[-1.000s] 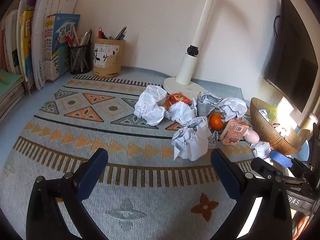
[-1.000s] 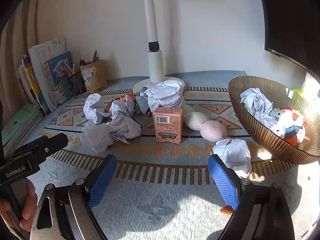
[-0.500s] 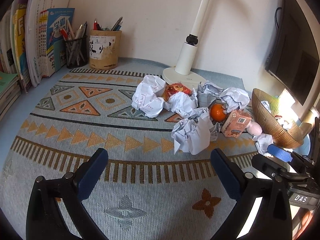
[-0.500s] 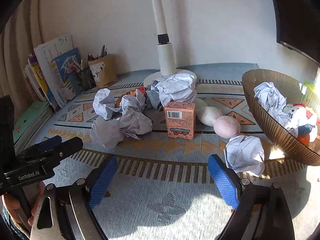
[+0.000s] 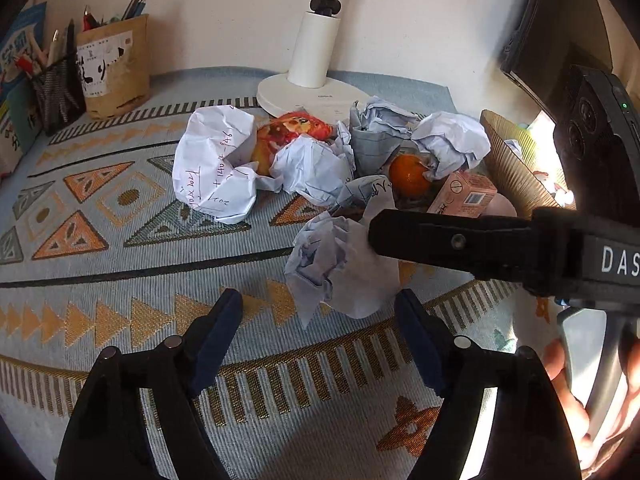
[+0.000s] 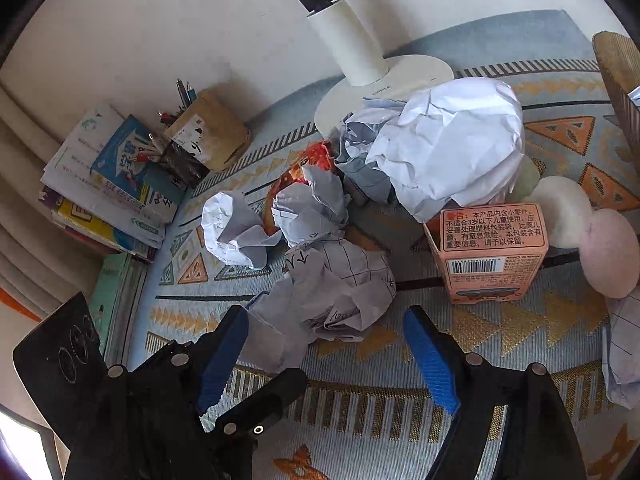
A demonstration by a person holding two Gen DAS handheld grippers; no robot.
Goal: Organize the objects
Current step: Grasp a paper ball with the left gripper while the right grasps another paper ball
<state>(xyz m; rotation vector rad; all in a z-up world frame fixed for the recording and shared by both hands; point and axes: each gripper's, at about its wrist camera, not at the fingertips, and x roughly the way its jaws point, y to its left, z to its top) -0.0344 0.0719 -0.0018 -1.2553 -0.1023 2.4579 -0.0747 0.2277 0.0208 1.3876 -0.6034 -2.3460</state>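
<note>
Both grippers converging on the same crumpled paper ball (image 5: 340, 264), the nearest one in the pile. Left gripper (image 5: 318, 320): jaws wide open, nothing held, ball sits just past the fingertips on the patterned mat (image 5: 120, 280). Right gripper (image 6: 326, 344): also wide open and empty, same ball (image 6: 336, 288) lies between and just ahead of its tips. In the left view, one right-gripper finger (image 5: 440, 236) comes in from the right side and covers part of the ball.

Step looks like: approach for pickup of the paper ball, probably headed to the woven bowl (image 5: 508, 160) on the far right. Only one gripper should take it. Next move needs one to push forward until the ball is between the pads, then close; paper is light and springy, so expect it to squash and maybe slip.

In the way: the two grippers are crowding each other, collision risk. Pink carton (image 6: 488, 252) stands just right of the ball, more paper balls (image 6: 444, 148) behind it, orange (image 5: 408, 174) wedged in the pile, red wrapper (image 5: 296, 128) further back. Lamp base (image 5: 312, 96) behind the pile. Pen holders (image 5: 114, 68) and books (image 6: 108, 184) far left, well apart, no issue.
</note>
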